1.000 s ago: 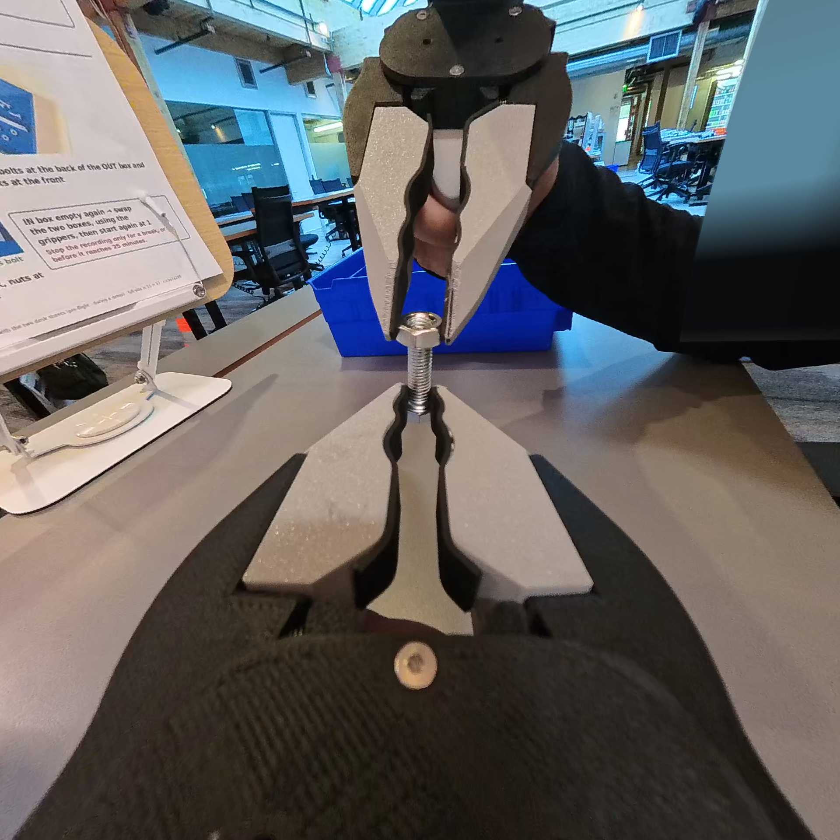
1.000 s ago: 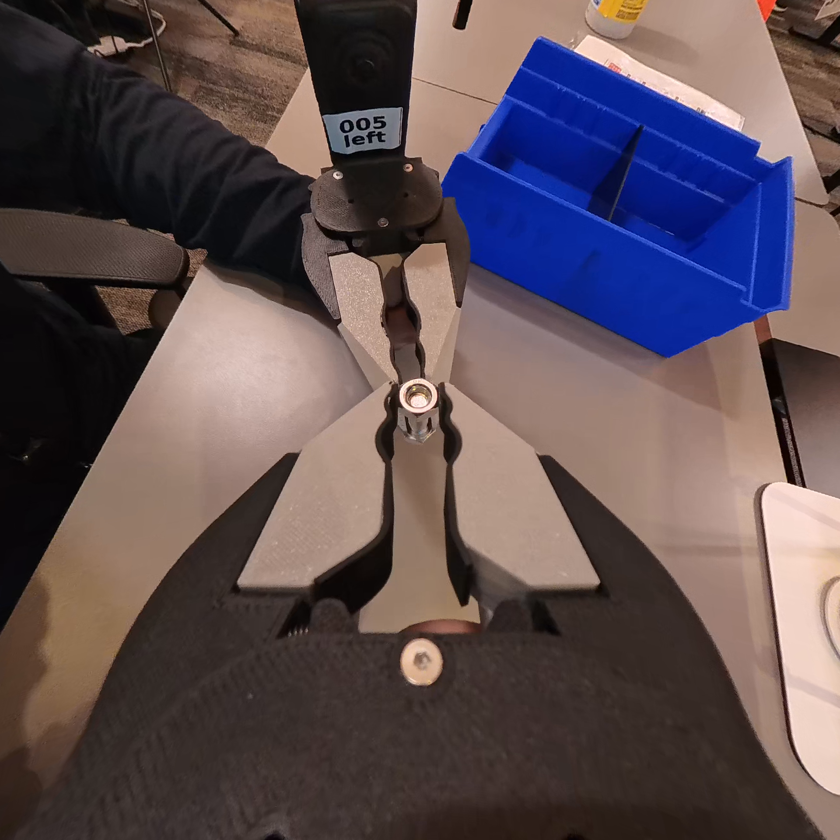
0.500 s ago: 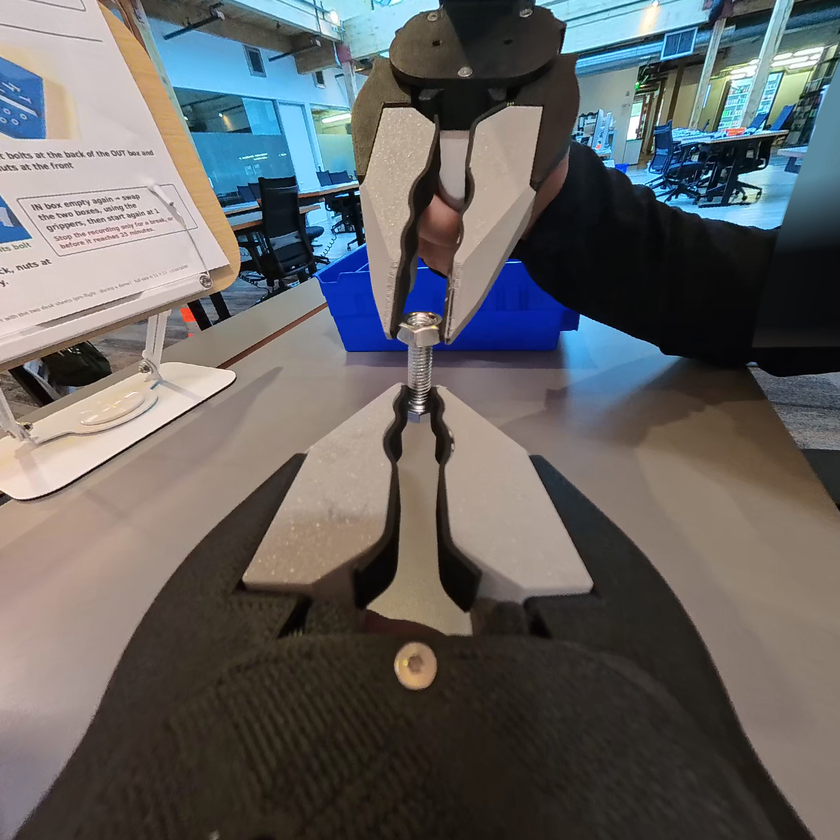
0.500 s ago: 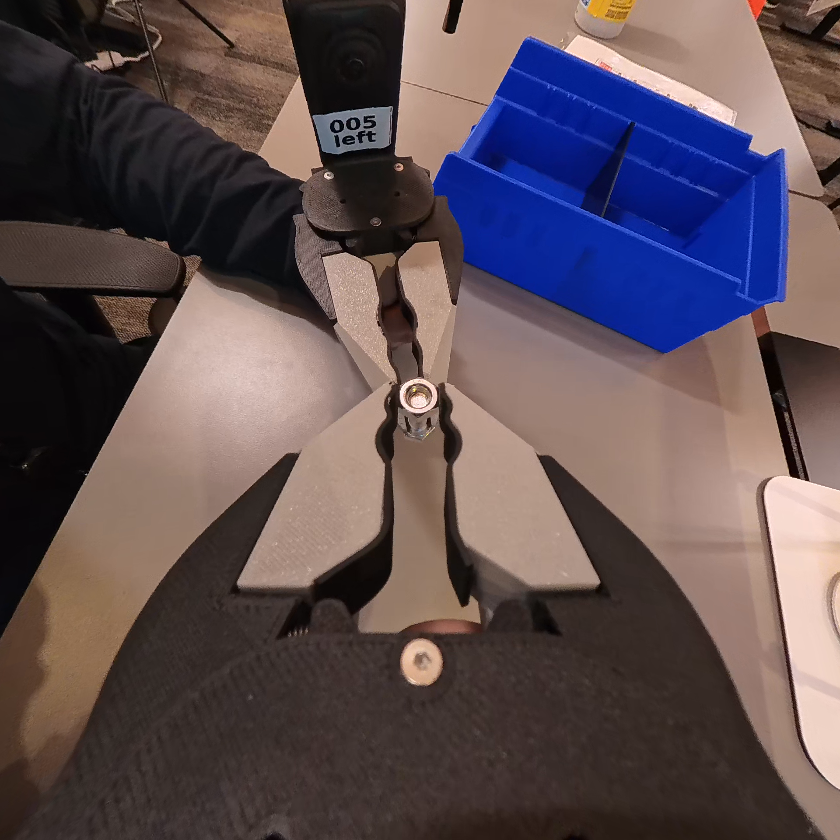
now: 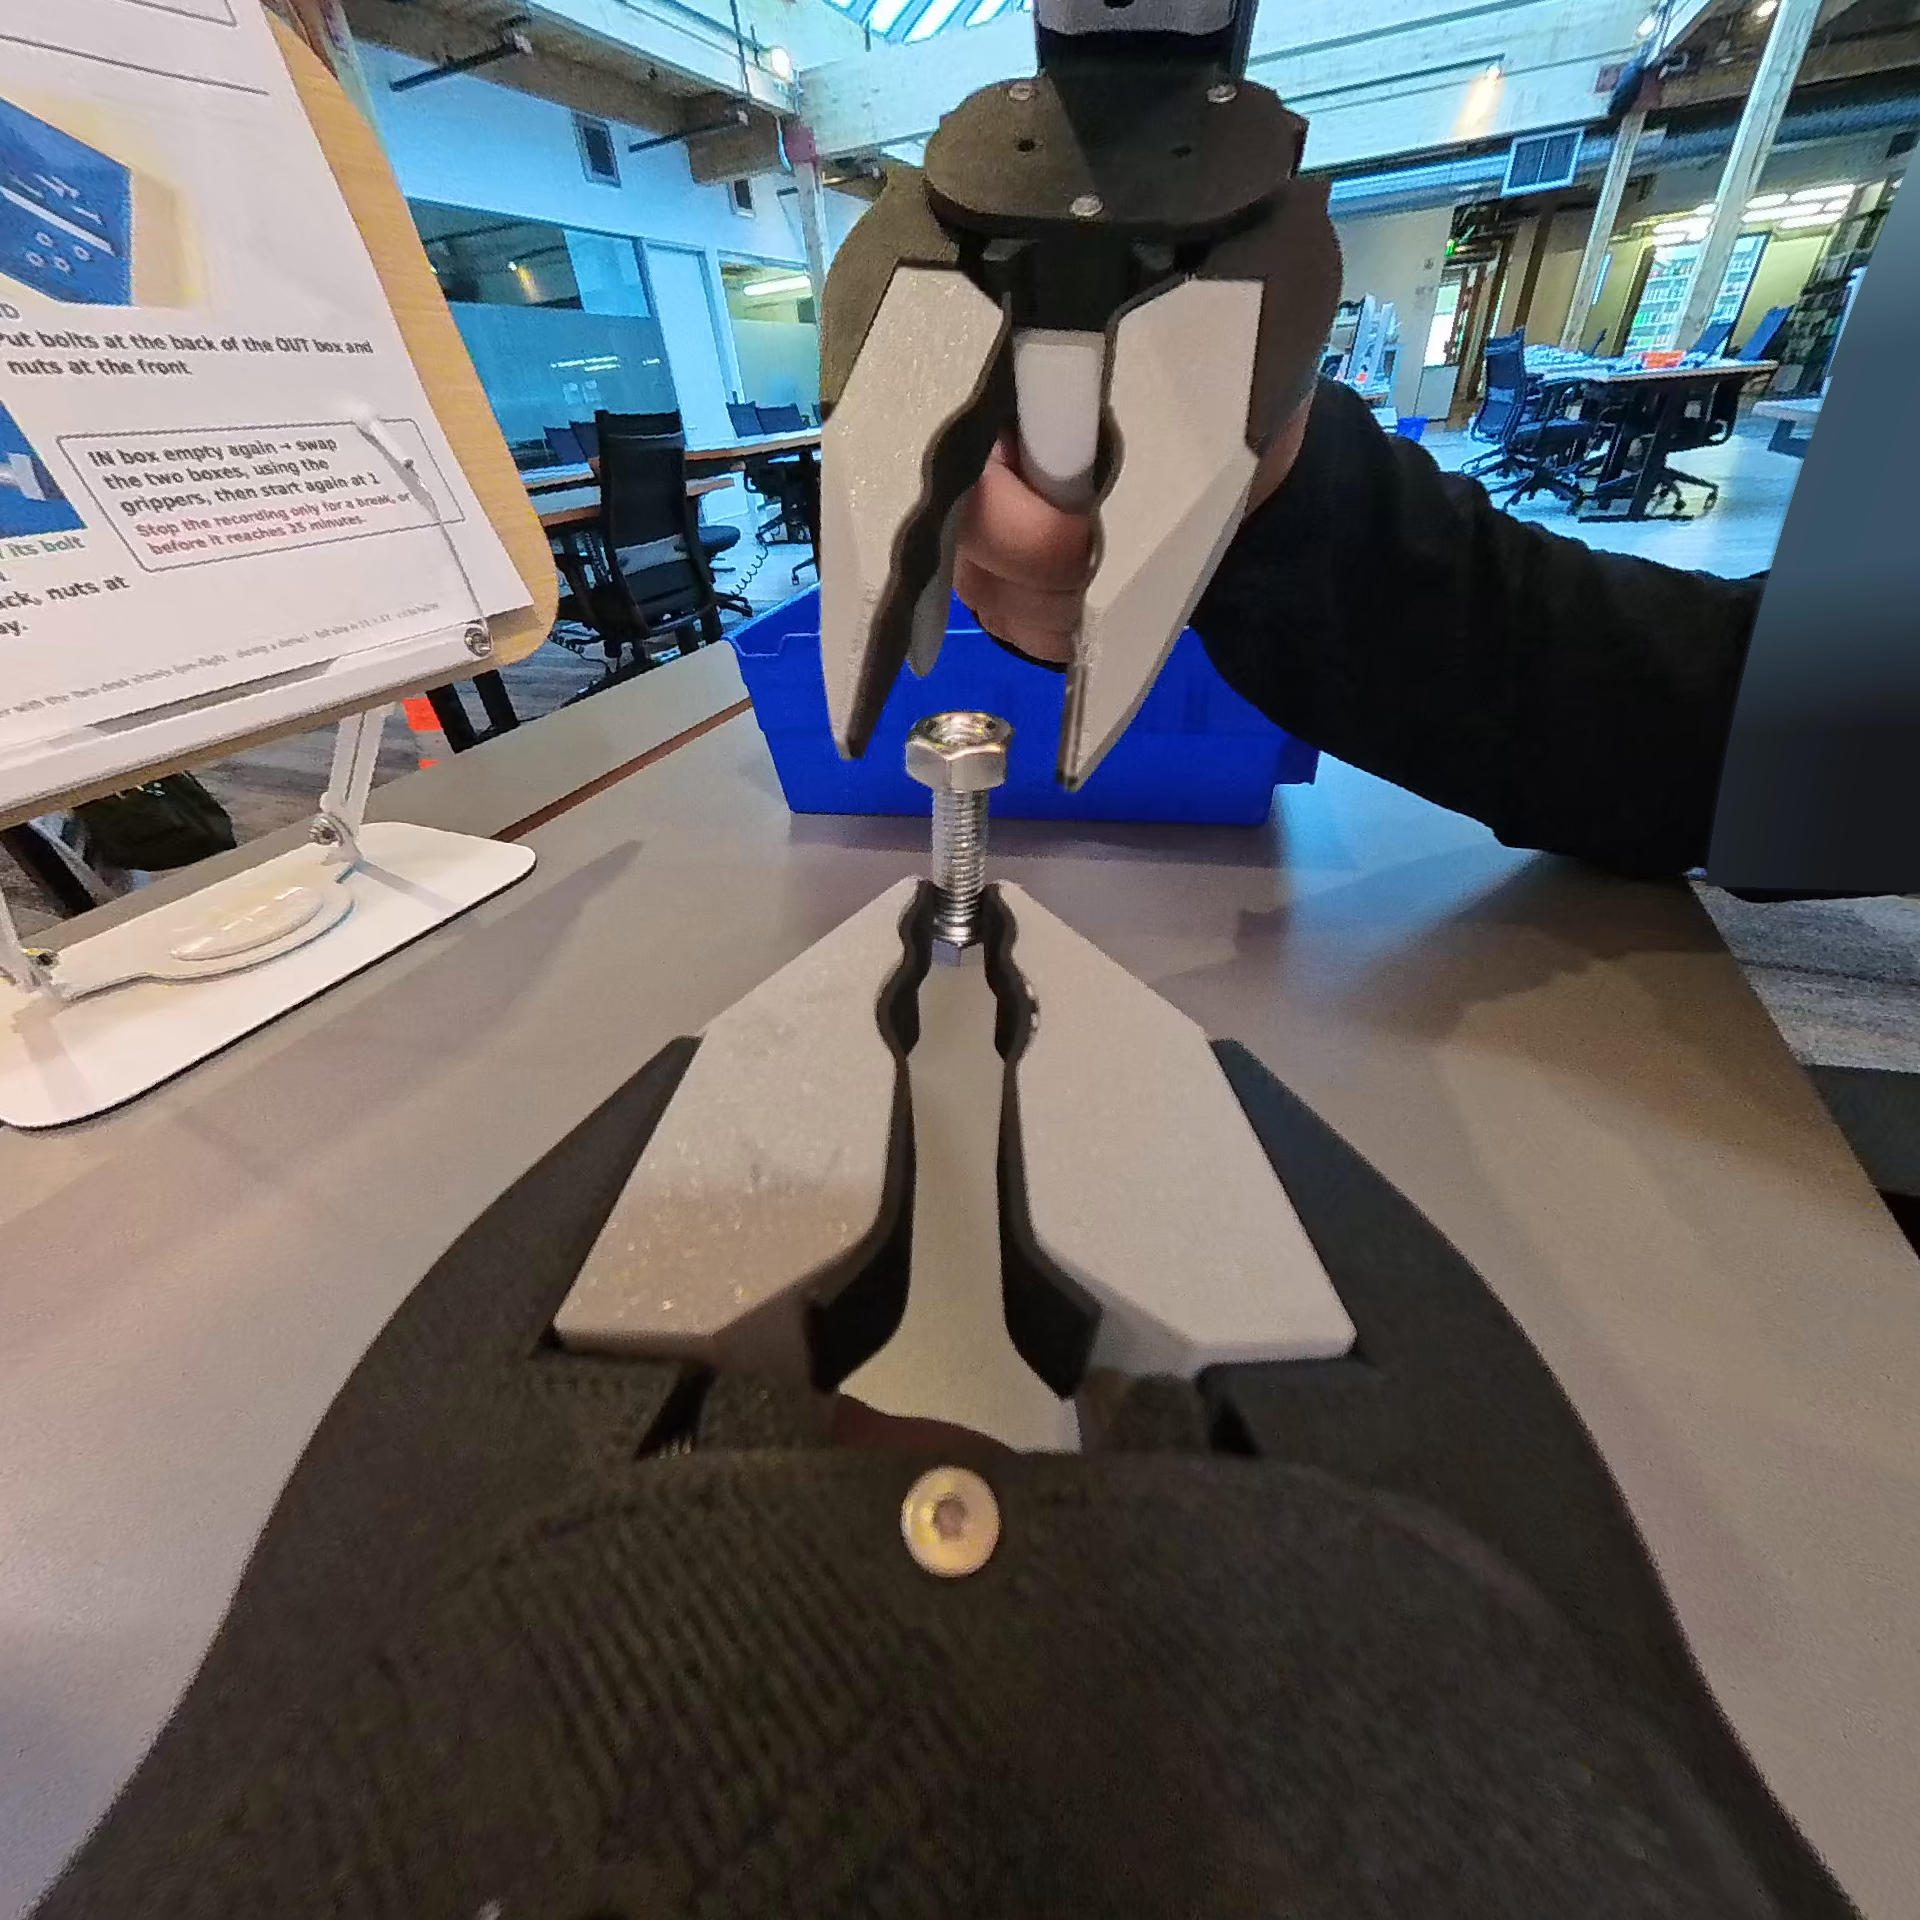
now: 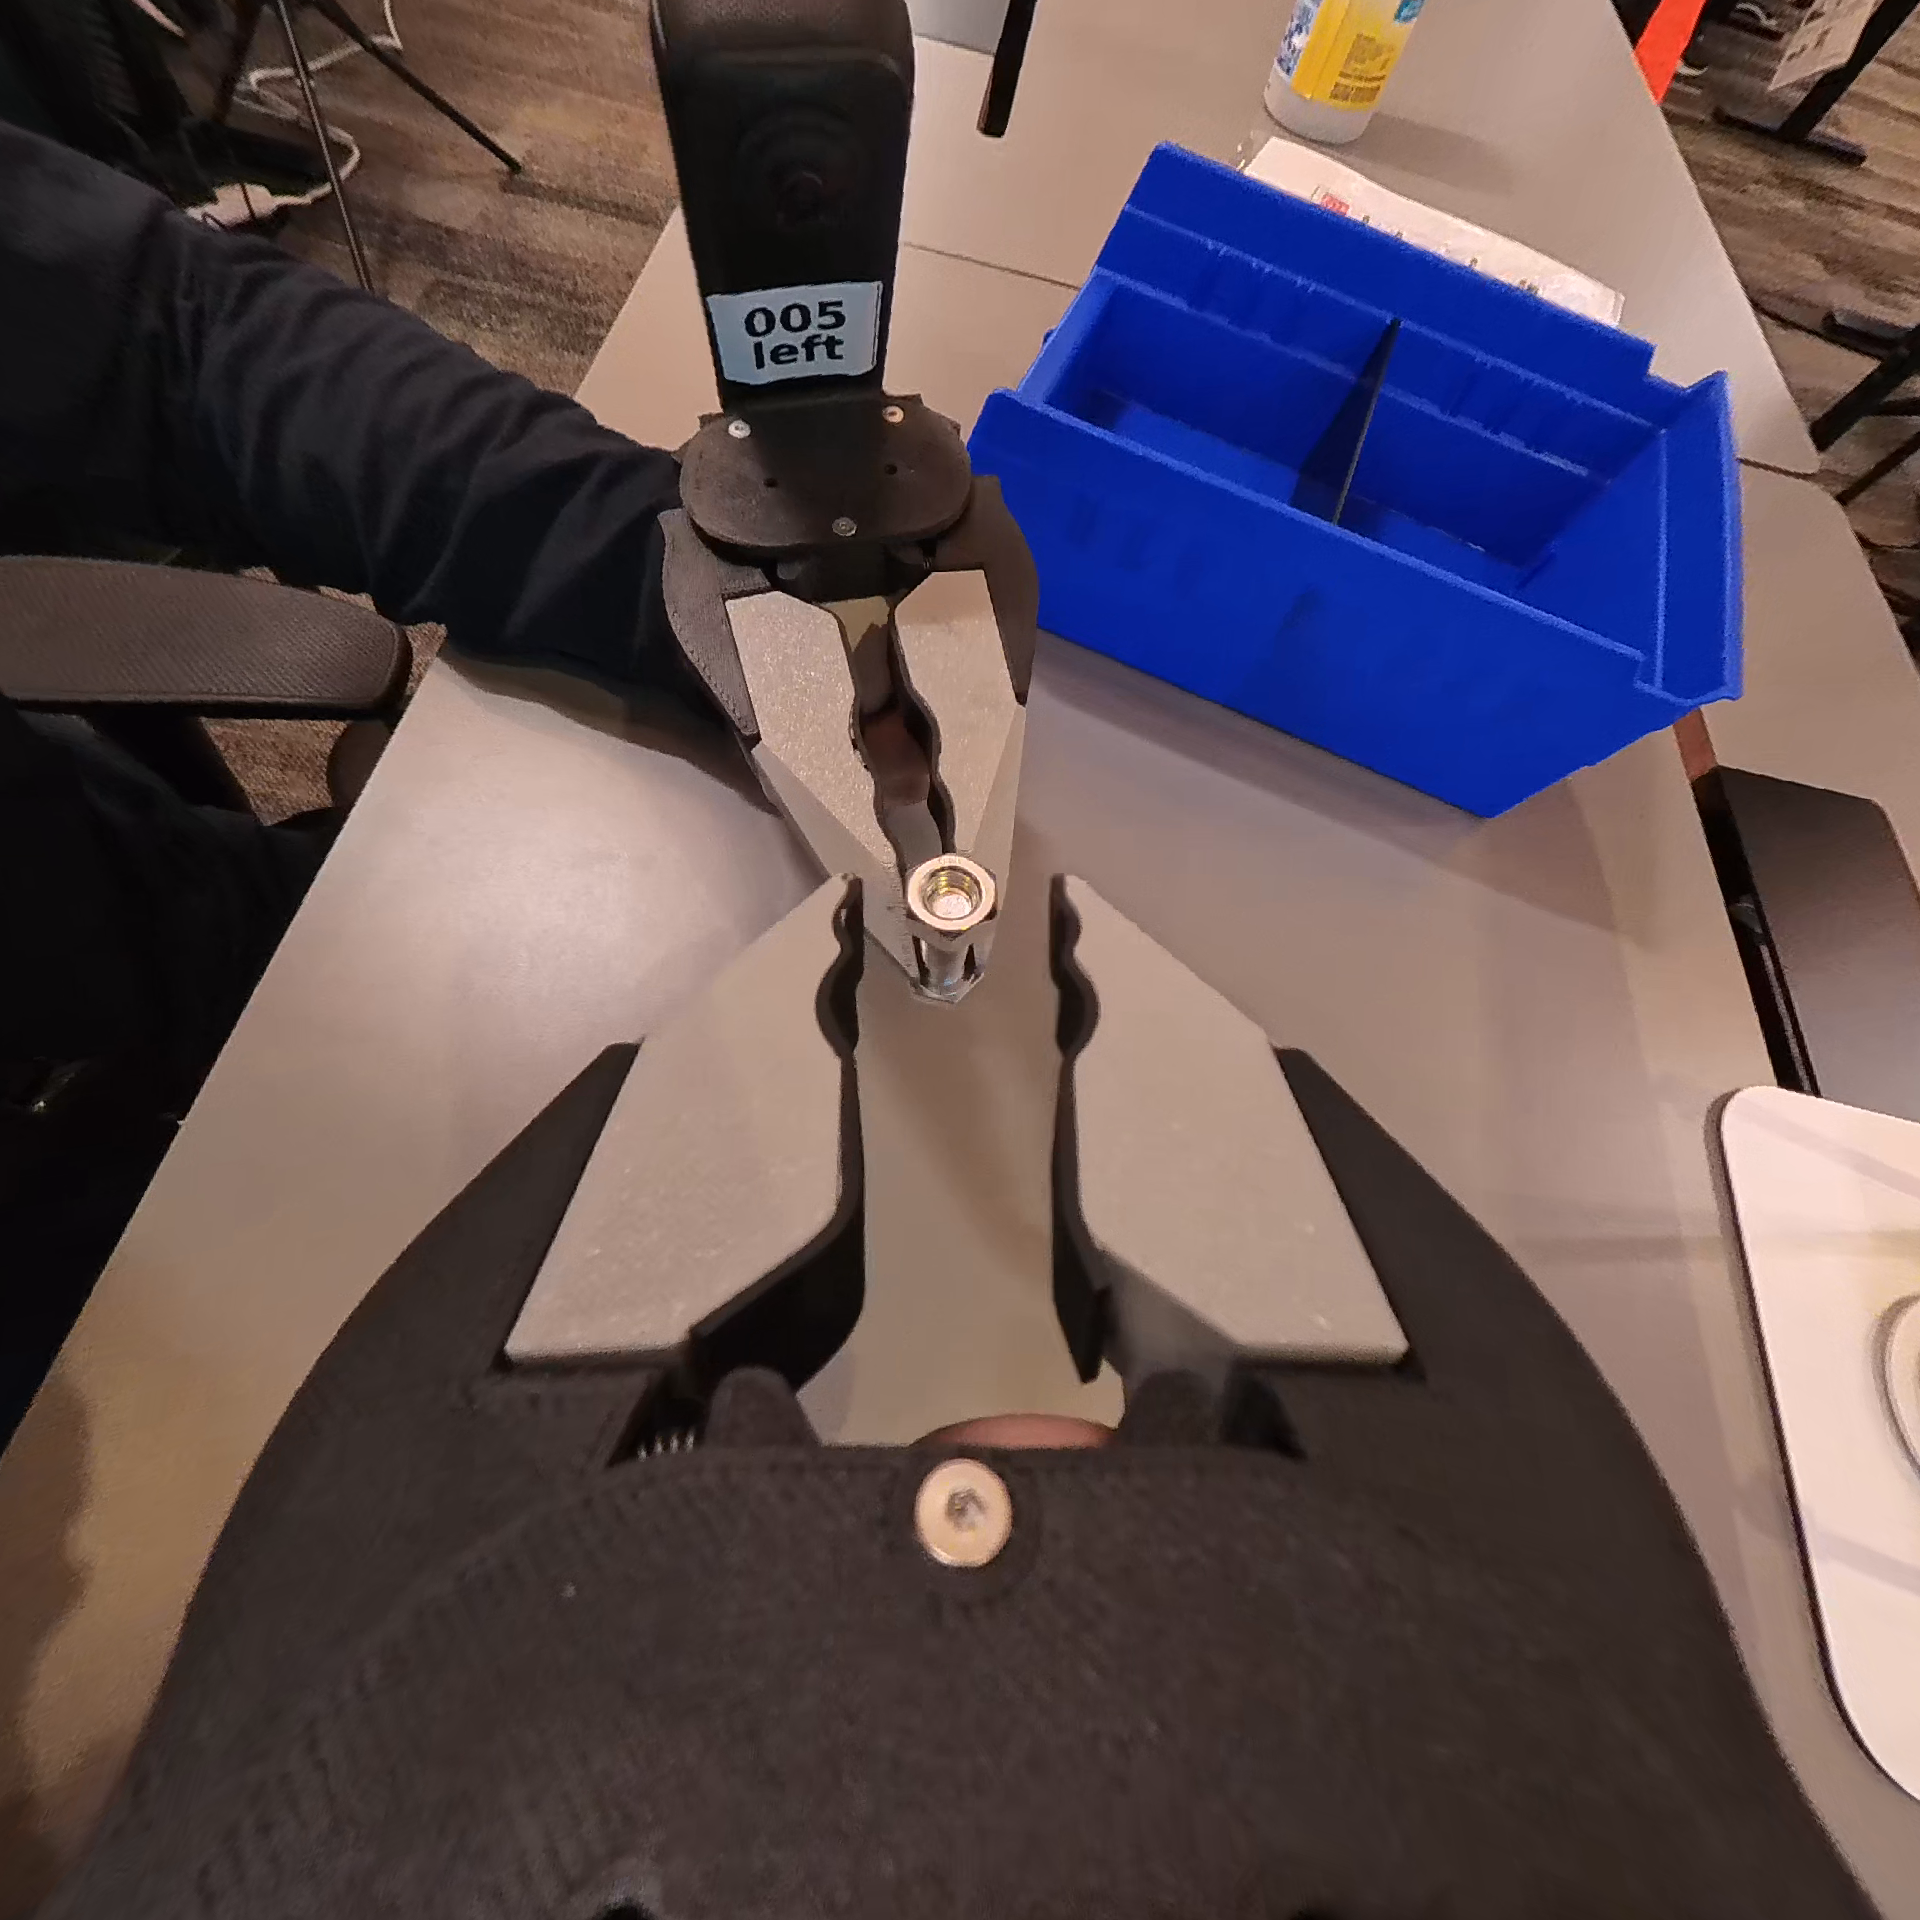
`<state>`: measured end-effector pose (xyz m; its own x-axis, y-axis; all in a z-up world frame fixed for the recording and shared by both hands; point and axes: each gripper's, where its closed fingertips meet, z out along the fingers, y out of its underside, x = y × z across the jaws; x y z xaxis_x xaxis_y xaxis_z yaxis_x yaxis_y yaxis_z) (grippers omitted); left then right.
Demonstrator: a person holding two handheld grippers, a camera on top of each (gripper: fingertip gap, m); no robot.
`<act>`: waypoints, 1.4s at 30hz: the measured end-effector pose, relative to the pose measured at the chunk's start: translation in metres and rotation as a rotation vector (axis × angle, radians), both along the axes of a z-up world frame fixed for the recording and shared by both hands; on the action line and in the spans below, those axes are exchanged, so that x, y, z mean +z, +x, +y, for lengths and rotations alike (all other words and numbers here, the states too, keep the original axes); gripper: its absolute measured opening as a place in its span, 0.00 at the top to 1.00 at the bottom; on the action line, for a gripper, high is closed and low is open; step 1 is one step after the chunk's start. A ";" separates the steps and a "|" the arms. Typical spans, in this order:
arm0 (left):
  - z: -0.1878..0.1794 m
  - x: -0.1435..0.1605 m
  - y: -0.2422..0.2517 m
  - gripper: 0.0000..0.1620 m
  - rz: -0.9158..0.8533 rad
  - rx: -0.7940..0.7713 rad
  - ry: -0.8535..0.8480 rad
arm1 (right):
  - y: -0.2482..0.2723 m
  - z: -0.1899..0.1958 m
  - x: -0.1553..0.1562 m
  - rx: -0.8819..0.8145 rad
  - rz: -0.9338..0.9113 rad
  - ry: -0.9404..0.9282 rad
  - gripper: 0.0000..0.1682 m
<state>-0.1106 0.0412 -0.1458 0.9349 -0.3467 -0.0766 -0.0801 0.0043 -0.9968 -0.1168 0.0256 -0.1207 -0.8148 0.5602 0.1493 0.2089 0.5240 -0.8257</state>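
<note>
Right tongs had spread and let go of the nut — left tongs pinched the upright bolt above the bench, near a blue bin.

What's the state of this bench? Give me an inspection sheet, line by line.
Surface: grey table, bare around the claws.
Job's things: bolt upright, nut on its top end; divided blue bin behind.
Clutter: paper stand, bottle.
Grippers: left claw shut on the bolt's lower end; right claw open, fingers either side of the nut, not touching.
Cables: nothing seen on the table.
Surroundings: office chairs, desks.
</note>
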 end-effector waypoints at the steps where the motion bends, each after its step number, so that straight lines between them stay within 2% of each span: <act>1: 0.000 0.000 0.000 0.96 -0.003 -0.001 -0.002 | -0.001 0.001 0.002 -0.007 0.007 -0.008 0.79; 6: 0.001 -0.003 -0.002 0.96 -0.028 -0.003 -0.019 | 0.002 0.004 0.020 -0.031 0.039 -0.156 0.75; 11: 0.000 0.001 0.002 0.96 -0.051 -0.023 -0.008 | 0.010 0.010 0.013 -0.084 0.035 -0.316 0.71; 17: -0.002 0.000 0.015 0.96 -0.049 -0.078 -0.015 | 0.018 0.013 0.023 -0.150 0.132 -0.518 0.66; 28: -0.004 0.002 0.025 0.96 -0.048 -0.125 -0.005 | 0.022 -0.020 -0.004 -0.071 0.147 -0.396 0.64; 42: -0.002 -0.001 0.025 0.96 -0.053 -0.118 -0.017 | 0.025 -0.021 -0.001 -0.045 0.159 -0.430 0.69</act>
